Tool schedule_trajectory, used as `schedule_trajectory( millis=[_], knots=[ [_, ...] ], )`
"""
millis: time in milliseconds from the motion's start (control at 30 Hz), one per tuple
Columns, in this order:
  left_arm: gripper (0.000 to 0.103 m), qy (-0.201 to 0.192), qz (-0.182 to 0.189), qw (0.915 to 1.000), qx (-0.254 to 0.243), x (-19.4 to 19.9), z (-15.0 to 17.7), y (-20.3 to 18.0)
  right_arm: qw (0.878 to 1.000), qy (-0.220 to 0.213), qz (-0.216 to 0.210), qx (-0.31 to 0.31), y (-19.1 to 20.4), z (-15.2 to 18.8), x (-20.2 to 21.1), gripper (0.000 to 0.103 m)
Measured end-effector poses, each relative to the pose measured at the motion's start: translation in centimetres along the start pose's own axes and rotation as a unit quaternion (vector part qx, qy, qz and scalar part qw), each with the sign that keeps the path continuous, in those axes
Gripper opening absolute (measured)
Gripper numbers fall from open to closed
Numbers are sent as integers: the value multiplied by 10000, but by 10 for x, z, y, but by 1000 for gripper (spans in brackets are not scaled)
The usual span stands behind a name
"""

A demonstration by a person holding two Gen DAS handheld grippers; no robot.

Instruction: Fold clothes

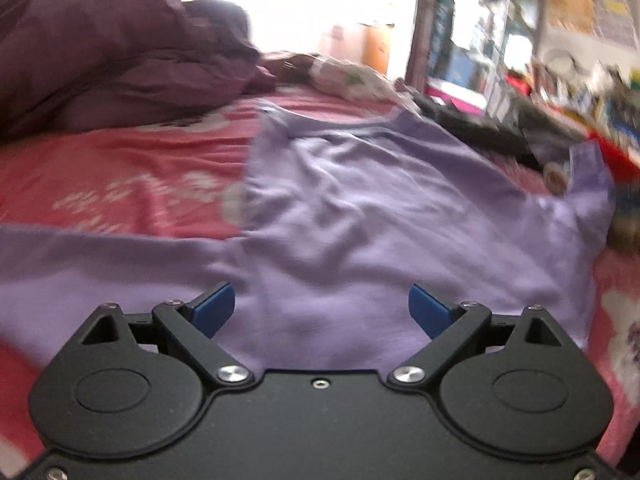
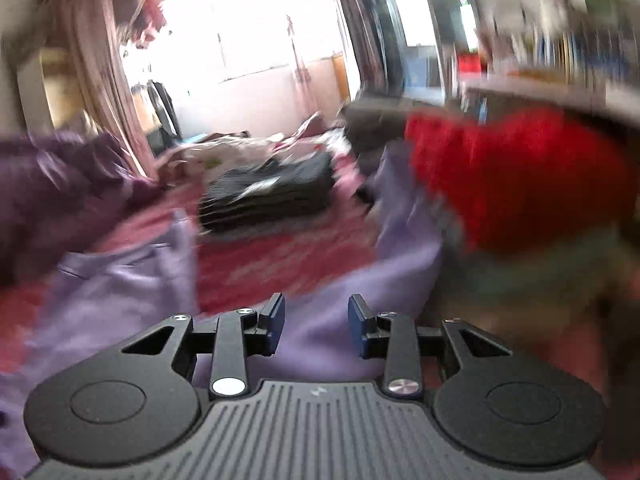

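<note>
A lilac shirt [image 1: 360, 220] lies spread and wrinkled on the pink bedsheet [image 1: 100, 176]. My left gripper [image 1: 322, 308] is wide open and empty, just above the shirt's near part. In the blurred right wrist view the same lilac shirt [image 2: 320, 320] lies under my right gripper [image 2: 316, 320], which is open with a moderate gap between its blue pads and holds nothing. One lilac flap [image 2: 404, 216] stands raised at the right.
A dark purple quilt [image 1: 100, 52] is heaped at the back left of the bed. A stack of folded dark clothes [image 2: 268, 196] sits further back on the bed. A red cloth [image 2: 520, 176] lies to the right. Cluttered shelves [image 1: 560, 60] stand at the right.
</note>
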State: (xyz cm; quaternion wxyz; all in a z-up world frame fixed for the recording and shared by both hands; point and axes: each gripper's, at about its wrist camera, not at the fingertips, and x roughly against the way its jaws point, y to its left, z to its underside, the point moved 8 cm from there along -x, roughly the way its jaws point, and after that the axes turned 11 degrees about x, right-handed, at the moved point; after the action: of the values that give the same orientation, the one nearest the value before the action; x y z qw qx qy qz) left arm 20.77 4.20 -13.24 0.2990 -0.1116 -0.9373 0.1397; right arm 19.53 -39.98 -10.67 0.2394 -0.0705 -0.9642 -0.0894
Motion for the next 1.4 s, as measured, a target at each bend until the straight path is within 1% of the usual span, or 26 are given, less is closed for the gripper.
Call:
schedule_trajectory(
  millis=[100, 167, 233, 300, 333, 400, 500, 600, 633, 667, 700, 733, 800, 833, 867, 900, 1000, 1067, 1100, 1133, 1167, 1200, 1233, 1267, 1400],
  knots=[
    [94, -148, -34, 9974, 706, 24, -6, 29, 9949, 116, -491, -875, 11, 32, 9, 38],
    [94, -167, -49, 9914, 1295, 35, -4, 49, 9880, 156, -680, -1375, 16, 51, 14, 41],
    [93, -187, -65, 9820, 1880, 46, -2, 68, 9800, 217, -836, -1791, 20, 68, 17, 42],
    [87, -153, -33, 9693, 2453, 56, 4, 84, 9713, 343, -1005, -2128, 26, 84, 18, 42],
    [84, -62, 53, 9627, 2703, 59, 12, 85, 9679, 399, -1090, -2229, 28, 89, 18, 42],
    [78, 135, 243, 9501, 3108, 66, 27, 82, 9658, 394, -1193, -2269, 32, 95, 20, 42],
    [76, 450, 563, 9367, 3427, 68, 49, 59, 9619, 453, -1340, -2338, 35, 98, 18, 50],
    [74, 812, 851, 9190, 3763, 59, 69, 38, 9576, 541, -1484, -2411, 36, 99, 13, 51],
    [74, 889, 881, 9173, 3779, 57, 73, 30, 9560, 576, -1530, -2436, 37, 99, 12, 51],
    [73, 931, 880, 9189, 3730, 55, 75, 23, 9542, 657, -1562, -2464, 39, 101, 12, 51],
    [73, 949, 889, 9188, 3728, 53, 76, 18, 9534, 779, -1568, -2457, 42, 105, 12, 51],
    [73, 965, 940, 9147, 3810, 51, 76, 14, 9533, 881, -1550, -2438, 47, 109, 14, 51],
    [70, 1055, 1120, 9001, 4075, 47, 79, 6, 9520, 1002, -1583, -2420, 57, 113, 15, 51],
    [70, 1102, 1175, 8959, 4140, 44, 81, 1, 9510, 1028, -1628, -2419, 61, 114, 14, 51],
    [69, 1148, 1209, 8934, 4171, 42, 83, -3, 9500, 1054, -1674, -2418, 65, 115, 13, 51],
    [66, 1188, 1200, 8938, 4154, 40, 85, -8, 9489, 1080, -1719, -2417, 70, 117, 13, 51],
    [62, 1270, 1064, 8972, 4094, 28, 89, -17, 9450, 1140, -1839, -2452, 79, 120, 10, 49],
    [62, 1258, 1028, 8955, 4143, 22, 87, -19, 9426, 1194, -1897, -2475, 87, 121, 4, 45],
    [62, 1253, 1003, 8966, 4127, 20, 86, -20, 9414, 1219, -1924, -2486, 90, 121, 1, 40],
    [58, 1250, 972, 8987, 4090, 18, 86, -20, 9406, 1228, -1935, -2504, 93, 122, -2, 34],
    [51, 1259, 913, 9039, 3984, 15, 86, -20, 9397, 1235, -1945, -2528, 95, 124, -6, 30],
    [36, 1250, 824, 9121, 3817, 12, 87, -20, 9375, 1235, -1953, -2603, 95, 125, -7, 22],
    [29, 1241, 741, 9171, 3716, 10, 88, -18, 9352, 1234, -1960, -2679, 94, 127, -8, 15],
    [20, 1238, 663, 9202, 3654, 8, 90, -15, 9328, 1234, -1968, -2754, 94, 128, -10, 15],
    [12, 1136, 667, 9313, 3397, 20, 88, -13, 9263, 1208, -2066, -2909, 93, 131, -4, 14]
  ],
)
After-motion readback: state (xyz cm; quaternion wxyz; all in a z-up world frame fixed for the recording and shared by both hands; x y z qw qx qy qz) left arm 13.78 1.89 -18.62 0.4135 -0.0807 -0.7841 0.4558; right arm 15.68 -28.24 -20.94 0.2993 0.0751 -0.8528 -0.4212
